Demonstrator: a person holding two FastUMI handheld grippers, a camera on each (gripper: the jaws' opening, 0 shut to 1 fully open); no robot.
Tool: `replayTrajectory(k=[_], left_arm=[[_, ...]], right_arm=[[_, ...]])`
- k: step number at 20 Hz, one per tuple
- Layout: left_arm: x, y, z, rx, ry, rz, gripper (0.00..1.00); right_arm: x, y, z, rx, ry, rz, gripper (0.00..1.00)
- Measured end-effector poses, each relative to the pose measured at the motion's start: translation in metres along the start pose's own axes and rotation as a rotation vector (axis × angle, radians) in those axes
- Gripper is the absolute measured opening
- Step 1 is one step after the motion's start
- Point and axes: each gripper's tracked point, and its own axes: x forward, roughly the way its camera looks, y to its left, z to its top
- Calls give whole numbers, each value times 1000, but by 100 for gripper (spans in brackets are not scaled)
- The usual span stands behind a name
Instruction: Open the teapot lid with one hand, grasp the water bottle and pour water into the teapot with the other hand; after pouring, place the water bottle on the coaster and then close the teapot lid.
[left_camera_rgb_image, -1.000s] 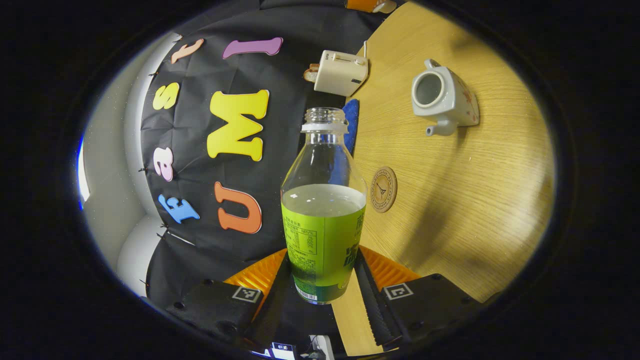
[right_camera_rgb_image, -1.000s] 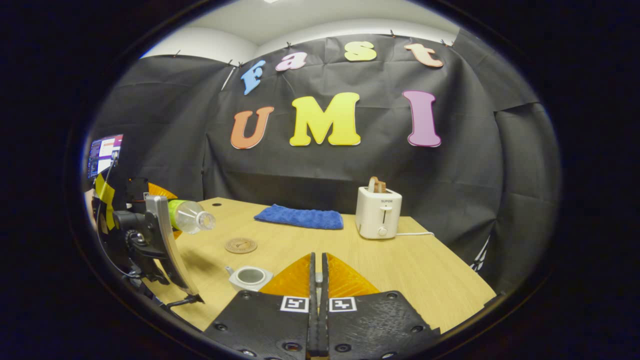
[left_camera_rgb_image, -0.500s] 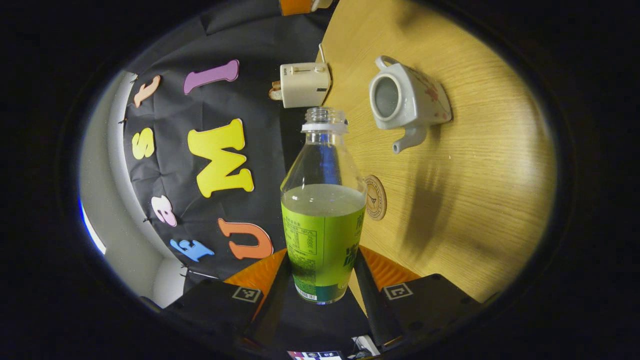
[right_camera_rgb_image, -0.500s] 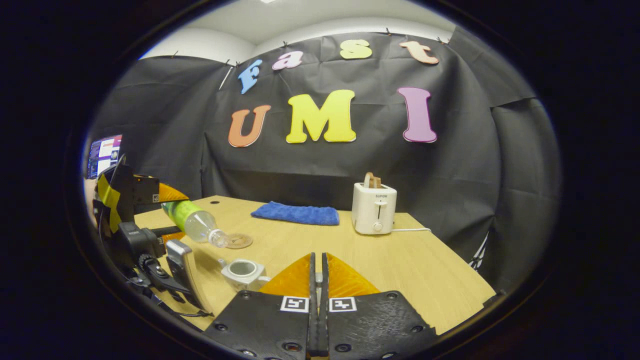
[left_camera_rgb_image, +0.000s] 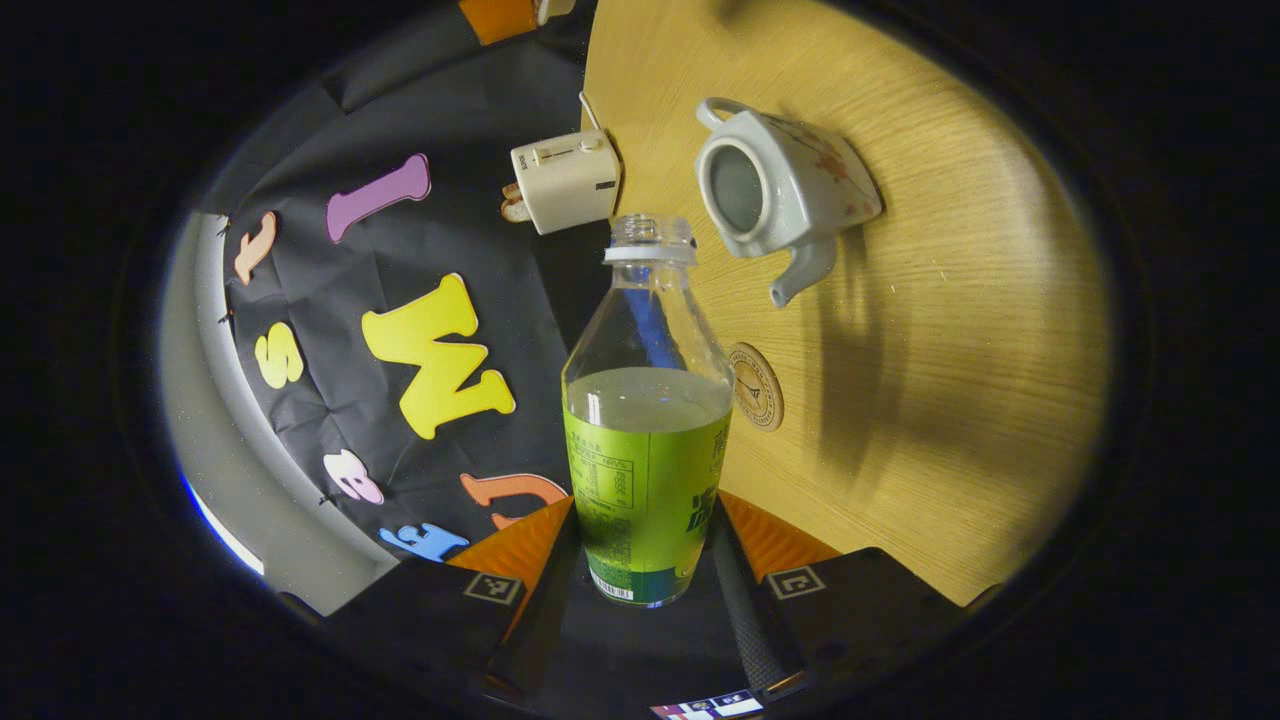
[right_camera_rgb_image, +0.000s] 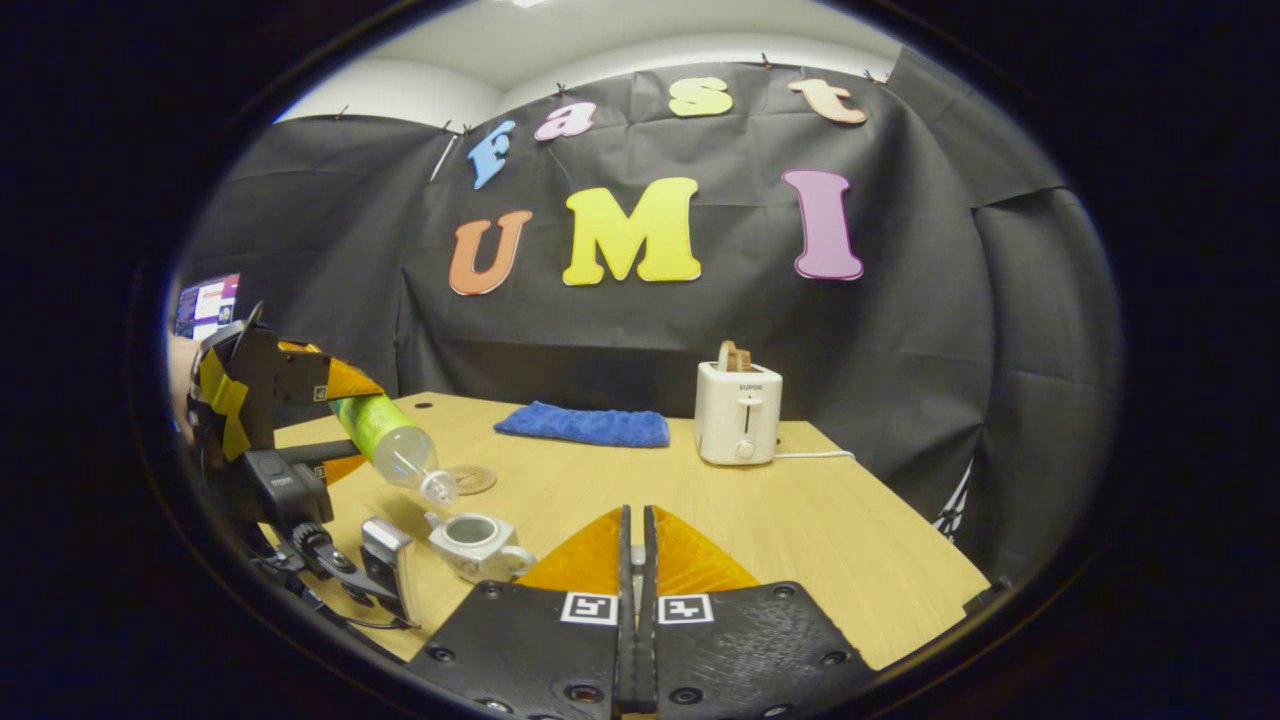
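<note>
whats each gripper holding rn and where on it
Left gripper clamps the water bottle by its labelled base. Right gripper is closed; whether it holds anything cannot be told.

Water bottle (right_camera_rgb_image: 392, 446) now steeper, nearer teapot (right_camera_rgb_image: 476, 541)

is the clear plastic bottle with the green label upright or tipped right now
Tipped. In the right gripper view the clear plastic bottle with the green label slants neck-down toward the open white ceramic teapot.

Bottle mouth (right_camera_rgb_image: 438, 487) just above teapot (right_camera_rgb_image: 478, 541) (coaster (right_camera_rgb_image: 472, 478) behind)
</note>
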Motion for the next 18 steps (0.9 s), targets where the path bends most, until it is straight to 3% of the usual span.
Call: replayTrajectory(k=[18], left_arm=[[2, 31, 11, 221, 1, 74, 73]], right_arm=[[-3, -2, 1, 2, -7, 2, 0]])
